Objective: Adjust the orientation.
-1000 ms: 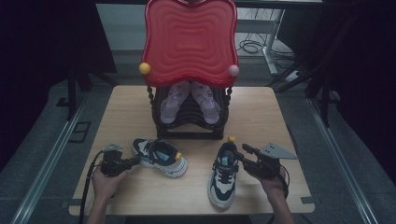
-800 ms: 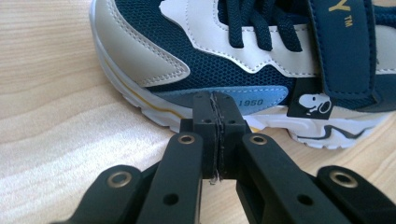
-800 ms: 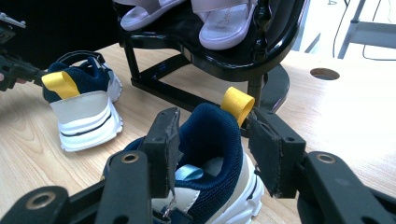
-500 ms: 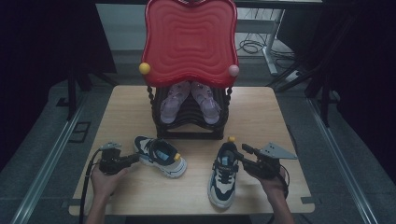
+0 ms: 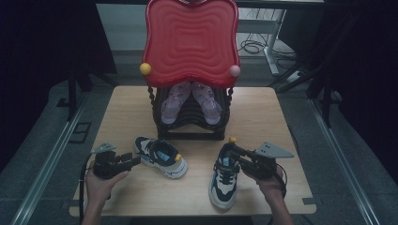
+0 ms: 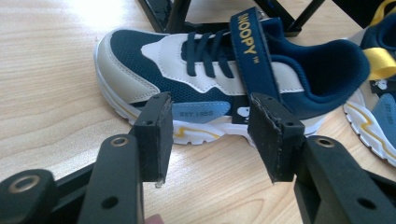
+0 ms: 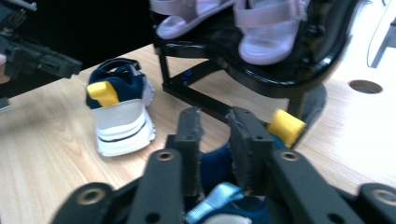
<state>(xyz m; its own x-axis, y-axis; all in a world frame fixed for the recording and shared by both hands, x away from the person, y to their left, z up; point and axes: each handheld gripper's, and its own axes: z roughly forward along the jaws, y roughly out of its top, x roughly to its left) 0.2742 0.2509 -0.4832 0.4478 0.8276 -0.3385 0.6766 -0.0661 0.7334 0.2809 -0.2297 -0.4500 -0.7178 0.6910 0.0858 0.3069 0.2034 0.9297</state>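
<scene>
Two navy, white and beige sneakers lie on the wooden table (image 5: 131, 108). My left gripper (image 5: 136, 161) points at the side of the left sneaker (image 5: 162, 157). Its jaws have just been opening and stand open (image 6: 210, 100) in front of the sneaker (image 6: 210, 60), nothing between them. The right sneaker (image 5: 224, 180) lies toe toward the front edge, its yellow heel loop (image 7: 286, 127) toward the rack. My right gripper (image 5: 232, 149) reaches into its heel opening. Its jaws (image 7: 215, 116) have just been closing and pinch the navy collar (image 7: 212, 168).
A black shoe rack (image 5: 190, 117) stands mid-table behind the sneakers, with a pair of pink sandals (image 5: 171, 103) on it. Over it rises a red wavy board (image 5: 190, 42) with a yellow ball (image 5: 145, 68) and a pink ball (image 5: 234, 71). Dark floor surrounds the table.
My left gripper's jaws have opened and the gripper has lifted a little back from the left sneaker. My right gripper stays at the right sneaker's heel, jaws narrower.
</scene>
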